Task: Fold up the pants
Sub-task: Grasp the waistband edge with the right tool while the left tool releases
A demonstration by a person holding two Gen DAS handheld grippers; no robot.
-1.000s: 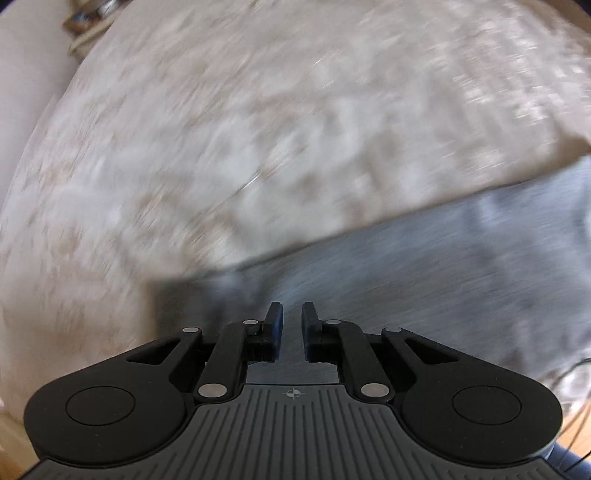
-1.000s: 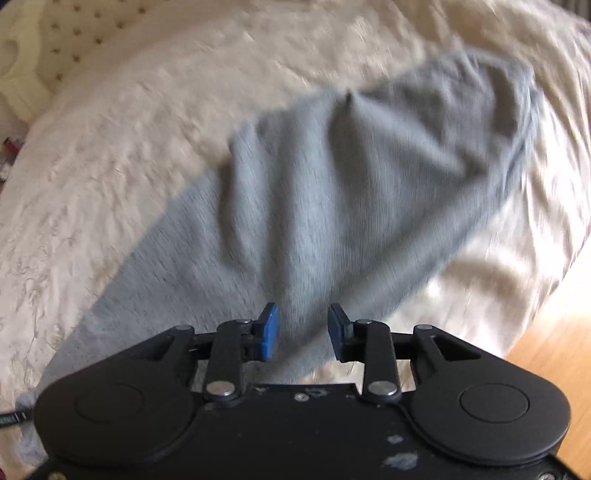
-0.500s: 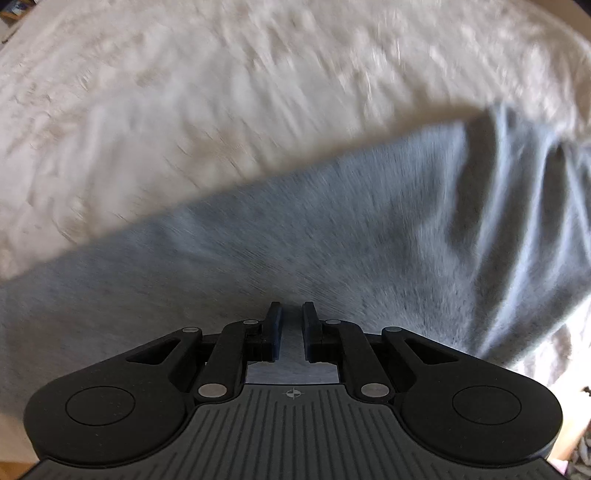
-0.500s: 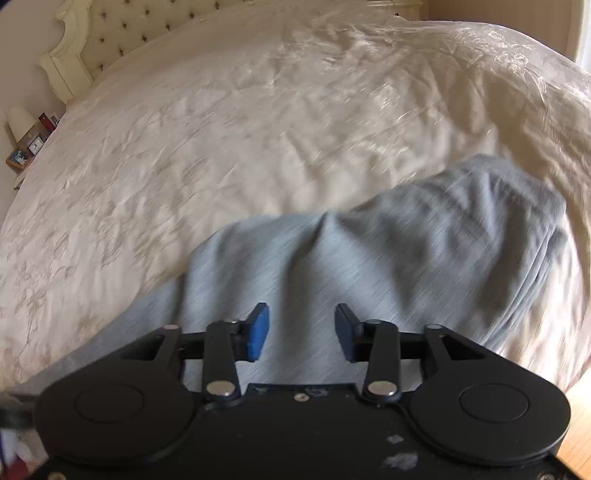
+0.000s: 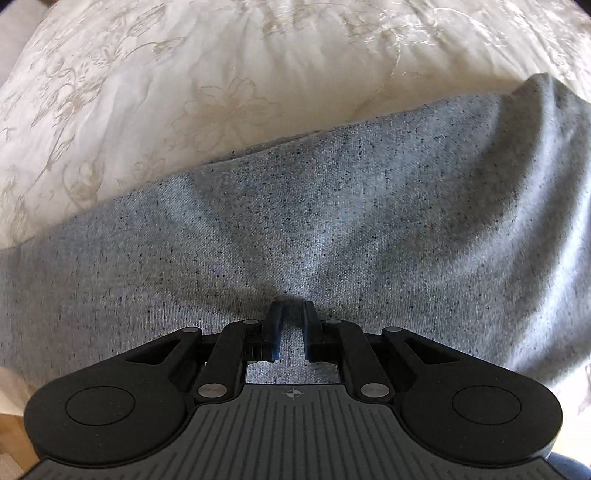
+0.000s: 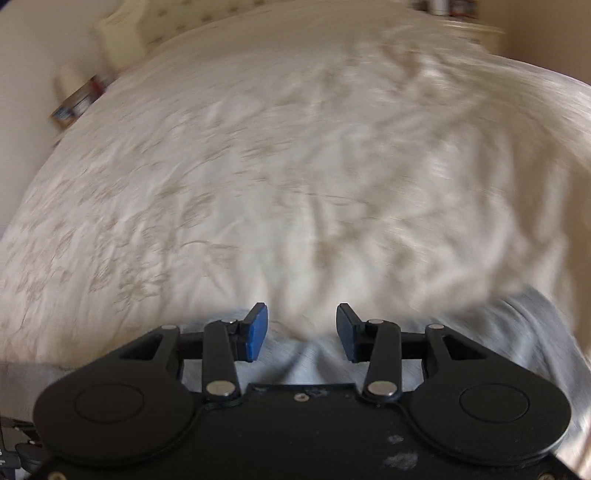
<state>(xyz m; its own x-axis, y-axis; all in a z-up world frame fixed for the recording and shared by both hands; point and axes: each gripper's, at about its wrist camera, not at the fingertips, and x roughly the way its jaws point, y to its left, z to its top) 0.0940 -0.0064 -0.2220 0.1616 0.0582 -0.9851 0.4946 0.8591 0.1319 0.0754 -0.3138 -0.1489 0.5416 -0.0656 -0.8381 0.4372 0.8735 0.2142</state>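
Pants: grey speckled knit pants (image 5: 332, 206) lie on the bed, spread across the lower half of the left wrist view, creased and gathered toward the left tongs.
Pants' far edge: runs slanting from low at the left up to a raised corner at the upper right; beyond it the bedspread is bare.
Pants' near edge: at the lower right a rounded border shows with a strip of bedspread past it; at the lower left the cloth reaches the side of the bed.
Left tongs: the left tongs (image 5: 291, 314) point down into the pants, jaws drawn close together with a pinch of grey cloth between the pads; folds fan outward from that pinch.
Right tongs: the right tongs (image 6: 300, 325) have their jaws apart with nothing between the blue pads (image 6: 255, 334); the view is blurred.
Pants under the right tongs: a grey fold (image 6: 517, 317) shows below and to the right of the tongs.
Bedspread: cream bedspread (image 6: 295, 166) with a flower pattern, wrinkled, open and wide ahead of both tongs.
Bed limits: a tufted headboard (image 6: 122, 33) at the far left; wooden floor (image 5: 14, 435) just off the near corner.
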